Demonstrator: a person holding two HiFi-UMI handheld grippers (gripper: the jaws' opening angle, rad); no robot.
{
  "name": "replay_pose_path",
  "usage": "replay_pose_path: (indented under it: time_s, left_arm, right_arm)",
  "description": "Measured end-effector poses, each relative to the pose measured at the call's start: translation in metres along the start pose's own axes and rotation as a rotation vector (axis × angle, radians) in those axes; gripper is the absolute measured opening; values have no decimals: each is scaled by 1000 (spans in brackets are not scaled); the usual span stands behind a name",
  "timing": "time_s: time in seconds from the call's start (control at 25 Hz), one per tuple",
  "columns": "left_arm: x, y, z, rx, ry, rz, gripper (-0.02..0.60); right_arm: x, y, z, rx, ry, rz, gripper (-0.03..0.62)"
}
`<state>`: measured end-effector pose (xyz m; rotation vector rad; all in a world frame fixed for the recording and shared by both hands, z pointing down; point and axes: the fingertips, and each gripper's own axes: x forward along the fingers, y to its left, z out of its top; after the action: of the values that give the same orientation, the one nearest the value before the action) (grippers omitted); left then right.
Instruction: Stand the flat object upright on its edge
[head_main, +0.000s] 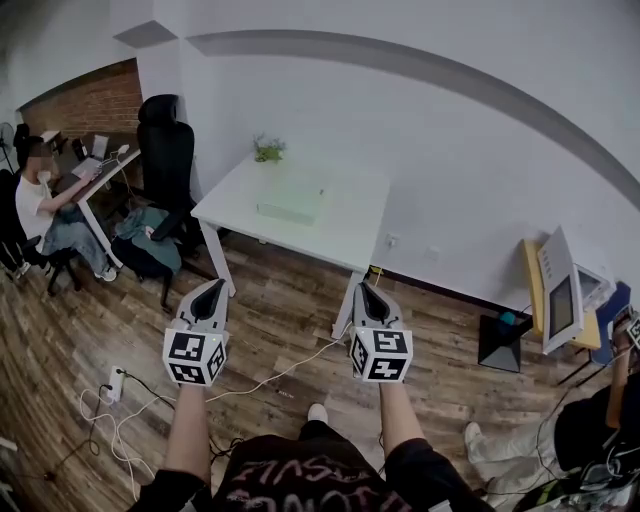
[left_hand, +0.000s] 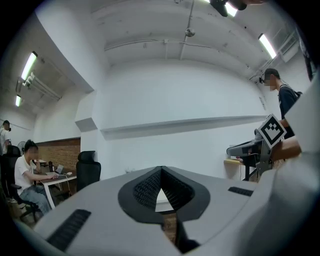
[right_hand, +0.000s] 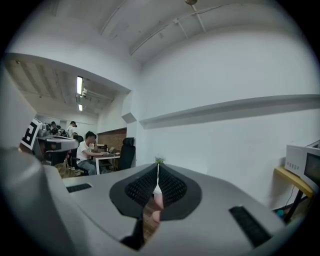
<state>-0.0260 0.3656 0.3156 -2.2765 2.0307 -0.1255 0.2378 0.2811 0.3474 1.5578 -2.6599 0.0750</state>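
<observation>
A pale, flat box (head_main: 290, 205) lies flat on the white table (head_main: 350, 240), a few steps ahead of me across the wooden floor. A small green plant (head_main: 267, 150) stands at the table's far left corner. My left gripper (head_main: 213, 288) and right gripper (head_main: 362, 291) are held side by side in the air over the floor, well short of the table, pointing toward it. Both are shut with nothing between the jaws. In the left gripper view the left gripper (left_hand: 160, 170) shows its ribbed pads meeting at the tip, and the right gripper (right_hand: 158, 167) shows the same in its view.
A black office chair (head_main: 165, 150) stands left of the table, beside a desk where a person (head_main: 40, 200) sits. A power strip (head_main: 115, 385) and cables lie on the floor at the left. A stand with a white appliance (head_main: 560, 290) and another person (head_main: 600, 420) are at the right.
</observation>
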Motion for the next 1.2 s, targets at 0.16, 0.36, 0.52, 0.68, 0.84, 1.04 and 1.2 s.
replay_pose_path:
  time_s: [0.16,0.36,0.52,0.68,0.84,1.04,1.2]
  left_arm:
    - [-3,3,-2,-5,2,-1,14]
    - [4,8,-13,-10,18,1,14]
    - [22,15,-21,-7,30,3,14]
    - [46,25,-30,-8,45,9,14]
    - [75,39,-37,-19,62,20,14]
    - [116,57,-50,-17,85,19,14]
    - [154,71,-54,-18,97,25,14]
  right_arm:
    - [0,3,-2,-6,6,-2,28]
    - [9,1,-11,6,16,-2,28]
    - [30,-4,-16,13,19,5,28]
    - [59,-10,-20,25,28,13,28]
    - [92,-19,-24,18,39,13,28]
    - [138,-29,-31,35,54,9,28]
    - [177,-42,-34,46,68,9,28]
